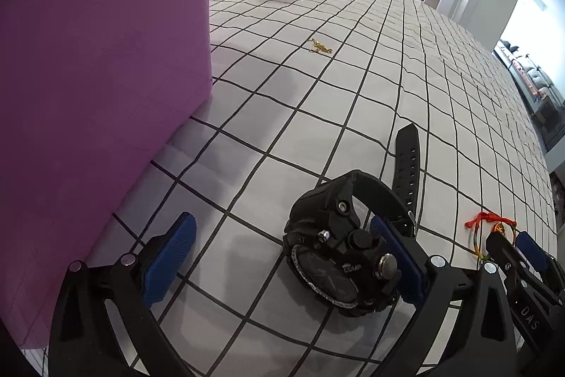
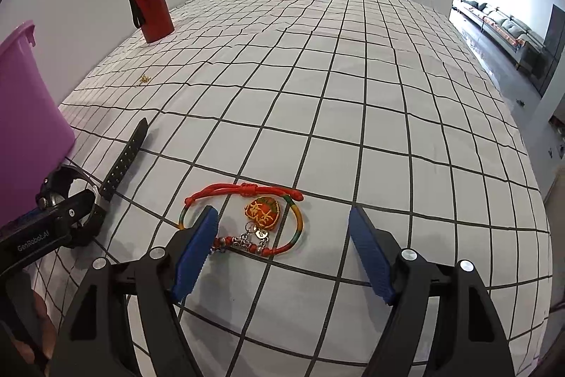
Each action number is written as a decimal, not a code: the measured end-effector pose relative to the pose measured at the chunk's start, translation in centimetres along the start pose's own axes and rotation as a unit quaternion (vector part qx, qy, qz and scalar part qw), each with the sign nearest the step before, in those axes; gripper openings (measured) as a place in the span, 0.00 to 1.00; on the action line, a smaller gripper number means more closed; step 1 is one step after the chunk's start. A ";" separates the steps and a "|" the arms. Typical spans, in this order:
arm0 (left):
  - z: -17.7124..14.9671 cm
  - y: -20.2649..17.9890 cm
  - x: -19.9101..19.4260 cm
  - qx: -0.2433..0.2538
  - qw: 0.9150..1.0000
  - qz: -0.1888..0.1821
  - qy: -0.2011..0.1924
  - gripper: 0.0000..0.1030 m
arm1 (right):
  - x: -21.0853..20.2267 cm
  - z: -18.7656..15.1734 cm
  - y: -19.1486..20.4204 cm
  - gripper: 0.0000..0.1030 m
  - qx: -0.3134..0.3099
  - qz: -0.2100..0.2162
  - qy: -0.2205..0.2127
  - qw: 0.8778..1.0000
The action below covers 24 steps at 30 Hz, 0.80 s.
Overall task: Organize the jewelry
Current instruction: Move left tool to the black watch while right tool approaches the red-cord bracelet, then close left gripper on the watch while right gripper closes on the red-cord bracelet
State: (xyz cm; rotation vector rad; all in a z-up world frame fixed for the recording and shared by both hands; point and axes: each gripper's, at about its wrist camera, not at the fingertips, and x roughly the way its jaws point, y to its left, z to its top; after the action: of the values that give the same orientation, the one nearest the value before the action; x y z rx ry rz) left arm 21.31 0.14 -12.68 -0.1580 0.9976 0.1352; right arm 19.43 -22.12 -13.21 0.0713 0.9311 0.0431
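Left tool (image 1: 282, 260) wide beside watch (image 1: 339, 257); "GenRobot.AI" printed; right tool (image 2: 282, 249) wide.

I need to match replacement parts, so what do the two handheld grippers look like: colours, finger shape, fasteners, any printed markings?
Both are alike. The left gripper and right gripper have black plastic frames with triangular cut-outs, silver round fasteners at the pivots, and two flat fingers faced with ribbed blue pads. White lettering reading "GenRobot.AI" runs along the left gripper's side in the right wrist view. No cables are visible.
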 end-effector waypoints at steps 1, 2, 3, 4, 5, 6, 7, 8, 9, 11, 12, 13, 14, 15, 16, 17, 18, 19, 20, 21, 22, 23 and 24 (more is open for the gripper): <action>0.0 -0.1 0.1 0.003 1.000 0.004 -0.001 0.95 | 0.1 0.0 0.1 0.71 -0.003 -0.003 0.001 1.000; 0.0 -0.2 0.0 0.005 1.000 0.006 -0.002 0.95 | 0.1 0.1 0.2 0.71 -0.004 -0.005 0.001 1.000; 0.0 -0.4 0.1 0.009 1.000 0.011 -0.003 0.95 | 0.2 0.1 0.3 0.71 -0.008 -0.010 0.002 1.000; -0.1 -0.5 0.2 0.014 1.000 0.016 -0.004 0.95 | 0.3 0.1 0.4 0.71 -0.011 -0.013 0.002 1.000; -0.1 -0.7 0.3 0.019 1.000 0.021 -0.005 0.95 | 0.3 0.1 0.5 0.71 -0.014 -0.016 0.003 1.000; -0.2 -0.9 0.3 0.024 0.999 0.026 -0.005 0.95 | 0.4 0.1 0.6 0.71 -0.016 -0.019 0.003 1.000; -0.2 -0.9 0.2 0.025 0.999 0.026 -0.010 0.95 | 0.4 0.2 0.7 0.71 -0.020 -0.022 0.005 1.000; -0.2 -0.9 0.2 0.024 0.999 0.026 -0.011 0.95 | 0.5 0.2 0.8 0.71 -0.023 -0.026 0.005 0.999; -0.2 -0.9 0.2 0.025 0.999 0.026 -0.012 0.95 | 0.6 0.3 0.8 0.71 -0.023 -0.027 0.006 0.999; -0.3 -0.9 0.2 0.025 0.999 0.026 -0.013 0.95 | 0.6 0.3 0.8 0.71 -0.025 -0.028 0.006 0.999; -0.3 -0.9 0.2 0.026 0.999 0.026 -0.013 0.95 | 0.7 0.3 0.9 0.71 -0.026 -0.027 0.007 0.999; -0.3 -0.9 0.2 0.026 0.999 0.026 -0.012 0.94 | 0.7 0.3 0.9 0.71 -0.027 -0.026 0.007 0.999; -0.2 -0.9 0.2 0.026 0.999 0.025 -0.012 0.94 | 0.7 0.3 0.9 0.70 -0.027 -0.025 0.007 0.999; -0.2 -0.8 0.2 0.027 0.999 0.024 -0.011 0.94 | 0.7 0.3 0.9 0.69 -0.029 -0.025 0.007 0.999; -0.2 -0.8 0.1 0.028 0.999 0.022 -0.011 0.93 | 0.7 0.3 1.0 0.68 -0.030 -0.023 0.007 0.999; -0.2 -0.9 0.1 0.030 0.999 0.020 -0.012 0.90 | 0.6 0.3 1.2 0.62 -0.036 -0.019 0.005 0.999; -0.2 -0.9 0.0 0.033 0.999 0.017 -0.014 0.87 | 0.5 0.2 1.5 0.55 -0.041 -0.017 0.004 0.999; -0.3 -1.1 -0.3 0.038 0.999 0.014 -0.018 0.80 | 0.4 0.1 1.8 0.51 -0.047 -0.015 0.002 0.999; -0.5 -1.3 -0.5 0.043 0.999 0.010 -0.022 0.72 | 0.3 0.1 2.0 0.45 -0.050 -0.013 0.000 0.999; -0.6 -1.6 -0.7 0.048 0.999 0.007 -0.025 0.67 | 0.3 0.0 2.2 0.39 -0.054 -0.010 -0.002 0.999; -0.8 -1.8 -1.0 0.054 0.998 0.004 -0.027 0.59 | 0.2 -0.1 2.4 0.35 -0.056 -0.008 -0.003 0.998; -1.0 -2.1 -1.2 0.057 0.998 0.000 -0.028 0.49 | 0.2 -0.1 2.5 0.25 -0.056 -0.008 -0.005 0.998; -1.1 -2.3 -1.3 0.060 0.998 -0.003 -0.030 0.44 | 0.1 -0.2 2.4 0.20 -0.055 -0.007 -0.005 0.998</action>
State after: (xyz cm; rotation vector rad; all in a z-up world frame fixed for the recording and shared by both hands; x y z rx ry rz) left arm 20.12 -2.33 -11.98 -0.0474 0.9420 0.0731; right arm 19.34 -19.66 -13.24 -0.0367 0.9168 0.0809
